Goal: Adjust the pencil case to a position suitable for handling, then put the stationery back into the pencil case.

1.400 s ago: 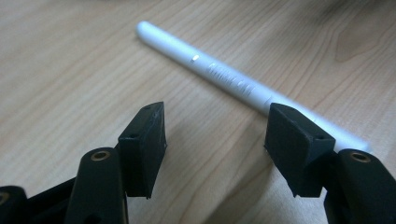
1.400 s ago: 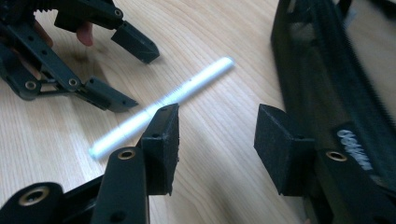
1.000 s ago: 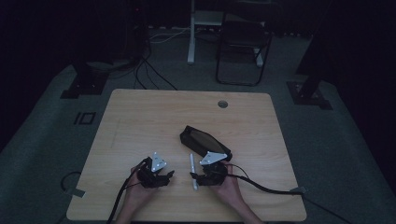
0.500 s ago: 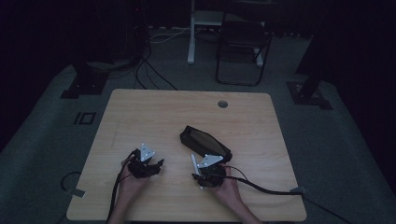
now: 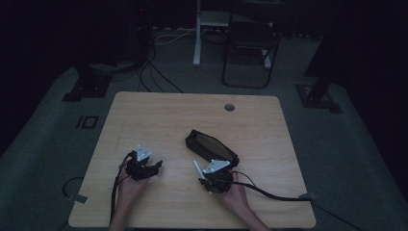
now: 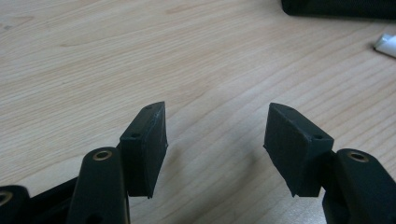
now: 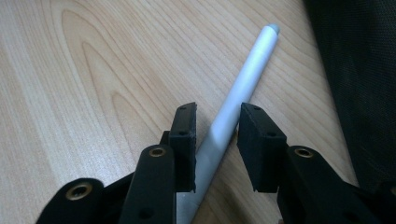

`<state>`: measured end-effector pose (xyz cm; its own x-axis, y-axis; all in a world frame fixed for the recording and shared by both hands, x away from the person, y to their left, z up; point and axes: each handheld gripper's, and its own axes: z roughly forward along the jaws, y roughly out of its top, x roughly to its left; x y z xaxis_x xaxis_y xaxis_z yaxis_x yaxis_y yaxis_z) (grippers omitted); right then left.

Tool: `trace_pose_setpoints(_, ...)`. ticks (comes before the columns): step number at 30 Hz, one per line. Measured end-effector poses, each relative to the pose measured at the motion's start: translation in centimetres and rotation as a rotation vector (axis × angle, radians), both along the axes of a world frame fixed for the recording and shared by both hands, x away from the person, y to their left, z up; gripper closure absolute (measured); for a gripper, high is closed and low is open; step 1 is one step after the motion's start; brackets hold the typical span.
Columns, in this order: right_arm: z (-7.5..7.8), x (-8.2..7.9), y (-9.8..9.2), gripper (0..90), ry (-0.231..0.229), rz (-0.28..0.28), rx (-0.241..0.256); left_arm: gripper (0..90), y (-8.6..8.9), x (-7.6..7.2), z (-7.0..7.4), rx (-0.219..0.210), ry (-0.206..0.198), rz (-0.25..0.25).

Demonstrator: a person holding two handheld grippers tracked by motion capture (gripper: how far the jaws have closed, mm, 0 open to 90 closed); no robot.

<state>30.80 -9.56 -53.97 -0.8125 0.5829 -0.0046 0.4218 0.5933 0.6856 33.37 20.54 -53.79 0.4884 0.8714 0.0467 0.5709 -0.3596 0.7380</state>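
Observation:
A light grey pen [image 7: 247,74] lies slantwise on the wooden table [image 5: 168,115], and its far end points away from me. My right gripper [image 7: 217,109] has its jaws drawn in narrow around the pen's near part, with a pad against each side. In the high view that right gripper [image 5: 202,177] sits just below the pen [image 5: 195,166], next to a black zipped case [image 5: 211,144]. My left gripper [image 5: 158,167] rests to the left. Its jaws [image 6: 217,107] stand wide open over bare wood with nothing between them.
The black case [image 7: 364,70] runs along the right of the pen, close to my right jaw. Its edge [image 6: 336,7] and the pen's white end [image 6: 386,44] show far off in the left gripper view. A cable hole [image 5: 229,107] is at the table's back. A chair stands beyond the table.
My left gripper has drawn away to the left, apart from the pen. My right gripper has shifted onto the pen's near end and narrowed its jaws around it.

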Motion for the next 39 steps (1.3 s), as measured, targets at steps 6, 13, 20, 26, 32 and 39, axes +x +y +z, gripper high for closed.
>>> trace_pose_setpoints(6,0.0,0.0,0.0,64.6,0.007,0.004,0.001,38.9,-0.4,-0.1,-0.2,0.024,0.005,-0.007)
trace_pose_setpoints(13,0.0,0.0,0.0,64.3,0.015,0.0,0.007,38.6,-0.1,0.1,-0.3,0.037,0.016,0.005)
trace_pose_setpoints(20,0.1,-0.1,-0.1,73.9,0.005,-0.004,-0.012,38.3,0.0,0.1,-0.5,0.034,0.022,0.006)
trace_pose_setpoints(26,0.2,-0.3,-0.2,77.8,0.0,0.009,-0.021,38.2,0.3,0.3,-0.5,0.011,0.034,0.0)
trace_pose_setpoints(32,0.2,-0.4,-0.3,77.8,-0.002,0.017,-0.026,37.9,0.6,0.4,-0.7,-0.014,0.042,-0.005)
trace_pose_setpoints(39,0.0,-0.4,-0.6,77.7,-0.001,0.021,-0.006,35.8,0.6,0.4,-0.8,-0.02,0.033,-0.007)
